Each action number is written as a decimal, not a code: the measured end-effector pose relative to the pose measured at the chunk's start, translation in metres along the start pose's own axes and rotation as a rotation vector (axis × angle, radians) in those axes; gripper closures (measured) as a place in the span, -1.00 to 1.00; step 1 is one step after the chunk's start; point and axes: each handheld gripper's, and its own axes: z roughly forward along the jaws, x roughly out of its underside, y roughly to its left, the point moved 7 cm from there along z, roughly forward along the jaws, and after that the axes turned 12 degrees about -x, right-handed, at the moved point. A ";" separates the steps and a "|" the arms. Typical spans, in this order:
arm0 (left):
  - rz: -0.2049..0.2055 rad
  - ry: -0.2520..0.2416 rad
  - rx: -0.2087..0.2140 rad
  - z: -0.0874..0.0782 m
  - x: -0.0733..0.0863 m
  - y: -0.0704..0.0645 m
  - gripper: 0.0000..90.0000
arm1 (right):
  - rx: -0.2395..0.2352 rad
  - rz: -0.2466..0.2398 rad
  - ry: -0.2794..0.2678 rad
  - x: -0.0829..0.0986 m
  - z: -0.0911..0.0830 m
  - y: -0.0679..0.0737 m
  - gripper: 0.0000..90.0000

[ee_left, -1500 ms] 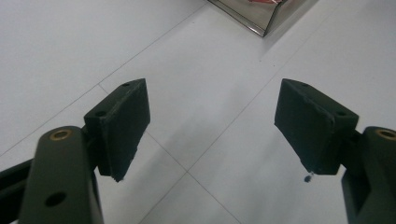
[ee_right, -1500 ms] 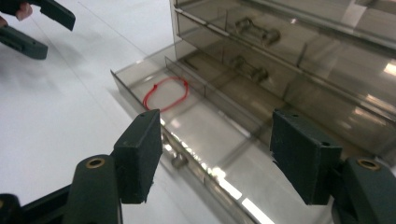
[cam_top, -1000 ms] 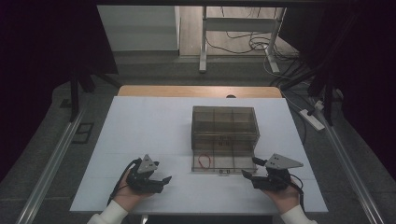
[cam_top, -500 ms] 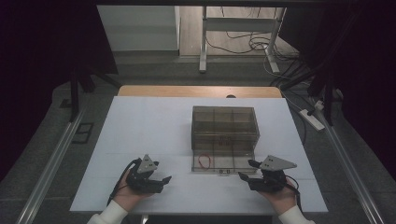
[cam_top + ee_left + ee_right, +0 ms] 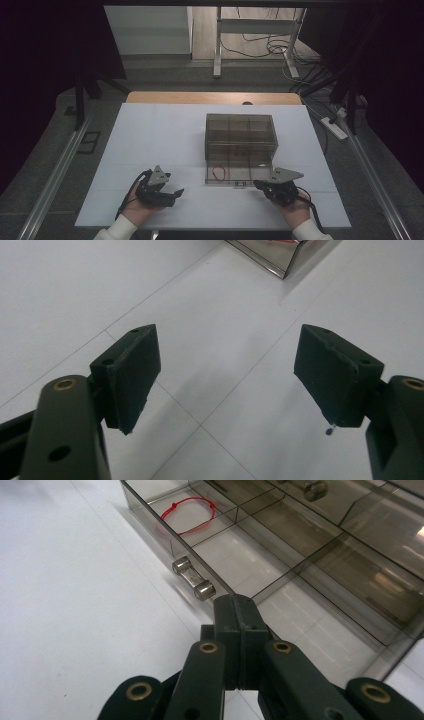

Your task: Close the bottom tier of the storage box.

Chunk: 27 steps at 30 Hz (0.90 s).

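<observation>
A smoky clear drawer box (image 5: 240, 132) stands at the middle of the white table. Its bottom drawer (image 5: 237, 175) is pulled out toward me. A red loop of string (image 5: 218, 173) lies in the drawer's left compartment, and it also appears as the red loop (image 5: 189, 514) in the right gripper view. My right gripper (image 5: 256, 184) is shut with nothing between its jaws. Its tip (image 5: 237, 606) is at the drawer's front wall, just right of the small metal handle (image 5: 194, 584). My left gripper (image 5: 174, 195) rests open on the table, left of the drawer, jaws wide apart (image 5: 227, 375) over bare table.
The white table top (image 5: 165, 135) has open room to the left of and behind the box. One corner of the box (image 5: 285, 255) is far ahead of the left jaws. Past the table are a wooden strip (image 5: 210, 97), desk legs and cables on the floor.
My right gripper has slid a little to the left, closer to the drawer's front. The left gripper and the drawer have stayed put.
</observation>
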 end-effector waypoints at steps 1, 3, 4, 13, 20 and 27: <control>0.000 0.001 0.000 0.000 0.000 0.000 -0.44 | -0.001 0.001 0.008 0.000 0.002 0.000 0.98; 0.002 0.001 0.000 0.000 0.000 0.000 -0.44 | -0.003 0.005 0.019 0.001 0.006 -0.001 0.98; 0.003 0.001 0.000 0.000 0.000 0.000 -0.44 | -0.006 0.010 0.021 0.001 0.007 -0.002 0.98; 0.007 0.004 0.001 0.001 0.000 -0.001 -0.44 | -0.010 -0.028 0.070 0.000 0.023 0.002 0.98; 0.007 0.005 0.001 0.001 0.000 -0.001 -0.44 | 0.000 -0.039 0.075 0.000 0.027 0.002 0.98; 0.009 0.006 0.000 0.002 0.001 -0.001 -0.44 | 0.010 -0.045 0.071 -0.002 0.029 0.000 0.98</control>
